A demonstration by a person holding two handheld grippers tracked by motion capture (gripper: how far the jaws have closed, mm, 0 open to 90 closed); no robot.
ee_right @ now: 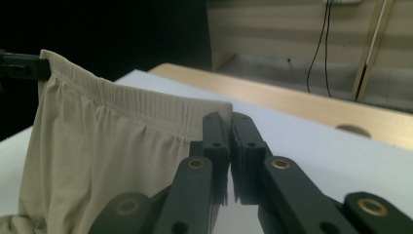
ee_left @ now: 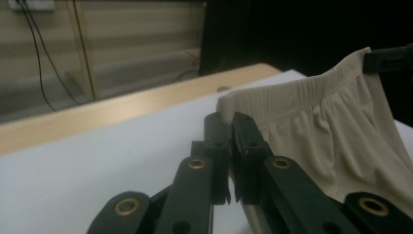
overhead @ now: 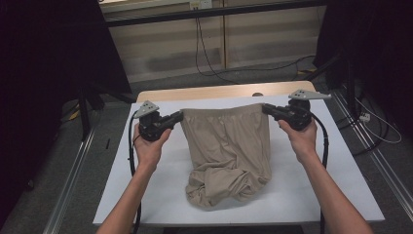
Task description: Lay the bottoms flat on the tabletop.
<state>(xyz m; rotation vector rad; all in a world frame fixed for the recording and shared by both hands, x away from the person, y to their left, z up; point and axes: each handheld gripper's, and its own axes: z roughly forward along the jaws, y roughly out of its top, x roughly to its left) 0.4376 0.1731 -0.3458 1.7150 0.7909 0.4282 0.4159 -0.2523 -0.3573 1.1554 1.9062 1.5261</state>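
A pair of beige shorts (overhead: 226,146) hangs by its elastic waistband above the white table (overhead: 146,195). My left gripper (overhead: 180,116) is shut on the waistband's left corner, and my right gripper (overhead: 266,108) is shut on its right corner. The band is stretched level between them. The leg ends lie bunched on the table near the front. In the left gripper view the jaws pinch the beige shorts (ee_left: 321,126) at the left gripper (ee_left: 230,122). In the right gripper view the right gripper (ee_right: 229,122) clamps the corner of the beige shorts (ee_right: 112,151).
A wooden strip (overhead: 214,91) runs along the table's far edge, with a round hole (overhead: 257,94) in it. Black cables (overhead: 204,53) trail on the floor beyond. Metal rails (overhead: 73,175) flank the table on both sides.
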